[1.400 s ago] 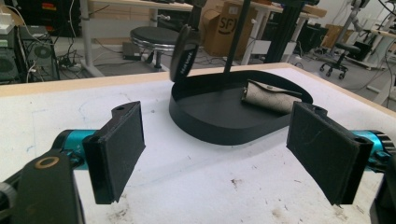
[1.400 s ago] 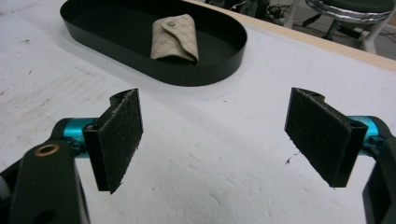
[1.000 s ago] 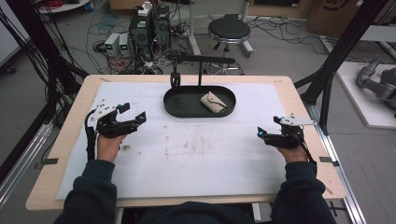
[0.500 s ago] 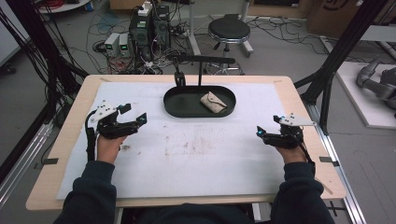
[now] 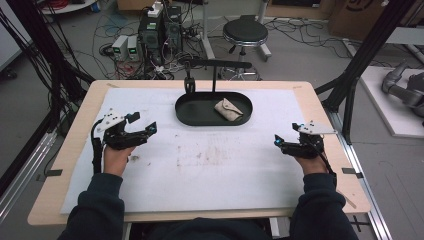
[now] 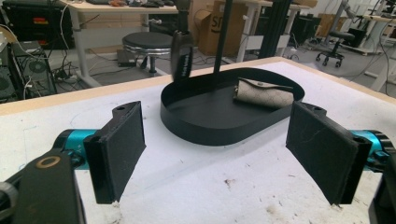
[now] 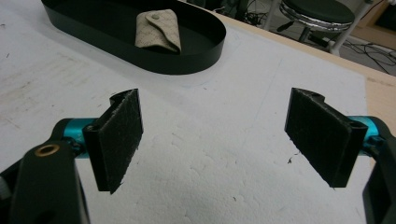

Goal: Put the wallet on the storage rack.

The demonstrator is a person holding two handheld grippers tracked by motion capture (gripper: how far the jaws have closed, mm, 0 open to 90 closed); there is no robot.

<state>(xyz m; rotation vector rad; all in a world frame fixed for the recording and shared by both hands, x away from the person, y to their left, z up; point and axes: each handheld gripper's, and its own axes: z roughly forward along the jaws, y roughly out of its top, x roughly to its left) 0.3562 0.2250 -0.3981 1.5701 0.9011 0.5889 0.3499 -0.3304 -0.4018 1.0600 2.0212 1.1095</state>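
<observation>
On the far middle of the table [image 5: 320, 107], a black oval tray [image 5: 190, 111] is placed upon a white sheet [image 5: 210, 170], and a small beige pouch [image 5: 228, 109] with a snap button is laid inside the tray, toward its right end. Behind the tray a thin black stand [image 5: 215, 75] is seen, and a dark tag [image 6: 182, 60] is hung from it above the tray's far rim. The left gripper [image 5: 142, 123] is held near the left edge of the sheet, with its jaws spread wide apart and nothing between them; in the left gripper view the tray and the pouch [image 6: 264, 93] are seen ahead of the jaws. The right gripper [image 5: 286, 135] is held near the right edge of the sheet, well apart from the tray, and its jaws are also kept wide apart and empty. Some brown stains [image 5: 210, 155] are visible on the sheet between the two grippers.
</observation>
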